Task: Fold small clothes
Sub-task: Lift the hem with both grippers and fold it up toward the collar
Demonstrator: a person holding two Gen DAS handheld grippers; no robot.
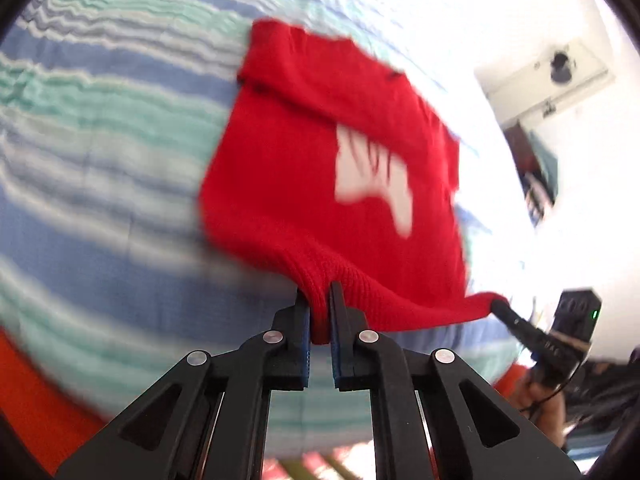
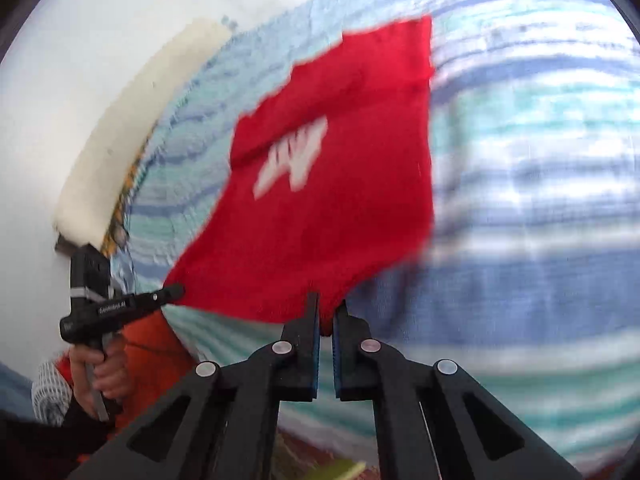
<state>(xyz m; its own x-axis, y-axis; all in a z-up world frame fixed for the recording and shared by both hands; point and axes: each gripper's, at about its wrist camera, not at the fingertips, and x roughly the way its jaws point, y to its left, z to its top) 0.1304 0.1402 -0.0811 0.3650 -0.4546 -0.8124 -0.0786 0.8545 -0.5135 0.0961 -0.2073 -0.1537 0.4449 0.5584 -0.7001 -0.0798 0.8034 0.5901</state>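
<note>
A small red knitted garment [image 1: 304,168] with a white print lies on a bed covered in blue, green and white stripes, its near hem lifted. My left gripper [image 1: 319,300] is shut on the ribbed near hem, with red knit bunched between its blue pads. The right gripper [image 1: 500,306] shows at the right of the left wrist view, pinching the hem's other corner. In the right wrist view the right gripper [image 2: 327,308] is shut on the red garment [image 2: 328,184], and the left gripper [image 2: 176,292] grips the corner at the left. Both views are blurred.
The striped bedspread [image 1: 100,160] fills most of both views. A cream headboard or pad [image 2: 132,120] and a white wall lie beyond the bed's left edge in the right wrist view. A hand [image 2: 104,376] and an orange sleeve hold the left tool.
</note>
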